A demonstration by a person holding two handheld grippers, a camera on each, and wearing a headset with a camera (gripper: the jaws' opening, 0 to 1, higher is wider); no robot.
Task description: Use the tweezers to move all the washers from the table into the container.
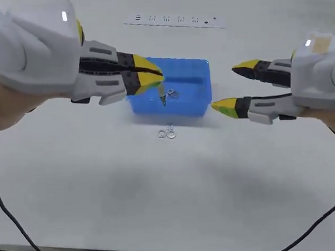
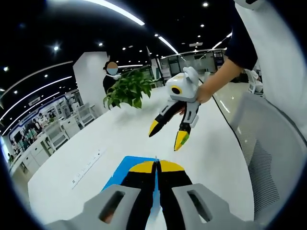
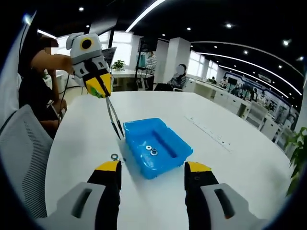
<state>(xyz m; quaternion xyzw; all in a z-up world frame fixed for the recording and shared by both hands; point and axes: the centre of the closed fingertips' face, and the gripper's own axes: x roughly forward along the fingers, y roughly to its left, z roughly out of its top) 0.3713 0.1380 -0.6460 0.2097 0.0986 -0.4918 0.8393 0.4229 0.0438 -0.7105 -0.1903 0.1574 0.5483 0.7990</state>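
A little cluster of small silver ring washers (image 1: 166, 133) lies on the white worktop (image 1: 103, 178), just below the shallow blue plastic container (image 1: 196, 71) at the centre of the head view. A few more washers (image 1: 171, 93) sit inside it.

The slim metal tweezers (image 1: 161, 95) hang over the container's inside, near its front wall. The left claw (image 1: 154, 76) is pressed together on their upper end. I can't make out whether the tips carry a washer; they are too fine at this size. The right claw (image 1: 224, 88) sits to the right of the container, jaws apart and holding nothing.

My worry is the grip. The tweezers are pinched high up, so I judge a sideways nudge at the tips could swing them in the claw. The washers lie flat, so closing on one badly may skid it away across the worktop. Dropping low by the front wall could also catch the rim and push the container onto the loose washers.

The right gripper view gives me the tweezers' whole length, which the head view foreshortens, and a washer (image 3: 115, 156) on the worktop at the container's lower left corner. The left gripper view confirms its own jaws are together, with the right claw (image 2: 168, 136) open at upper centre.
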